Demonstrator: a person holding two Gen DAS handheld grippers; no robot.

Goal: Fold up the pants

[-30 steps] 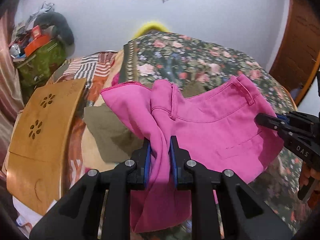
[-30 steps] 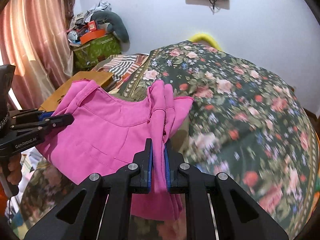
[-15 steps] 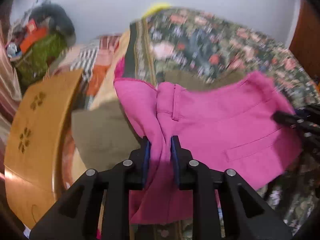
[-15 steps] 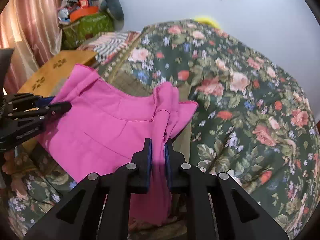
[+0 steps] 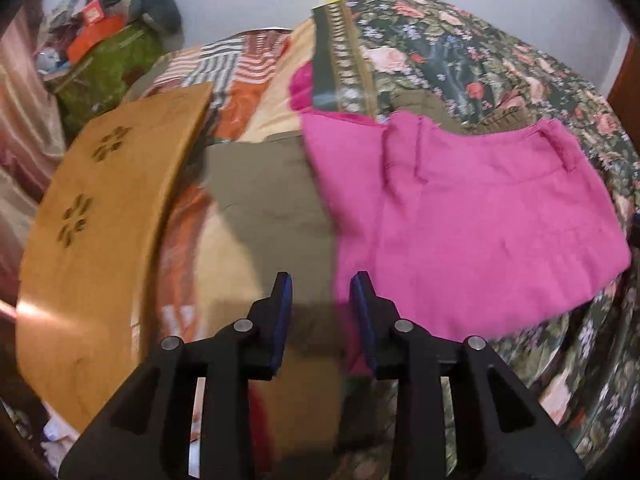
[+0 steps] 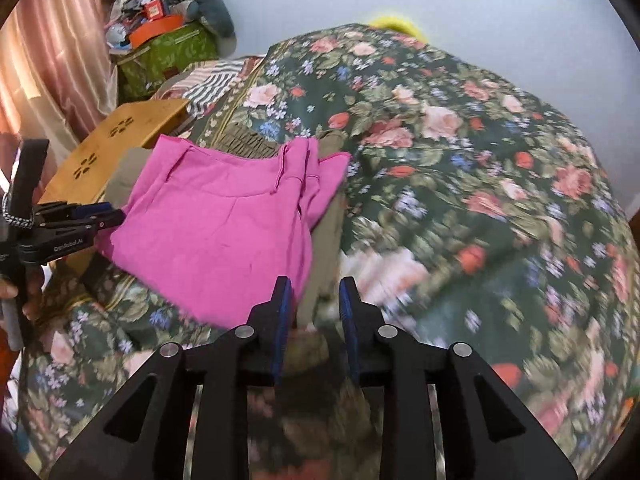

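Observation:
The pink pants lie folded on the floral bedspread, partly on an olive garment. My left gripper is open and empty, just off the pants' near left edge. My right gripper is open and empty, at the near right edge of the pink pants, over the olive garment. The left gripper also shows in the right wrist view, at the pants' left edge.
A wooden lap table lies left of the pants. A striped orange blanket is behind it. A green box with clutter stands by the pink curtain. A wall is behind the bed.
Both grippers have opened and let go of the pink pants, which now lie flat on the bed. Both grippers have drawn back a little from the cloth.

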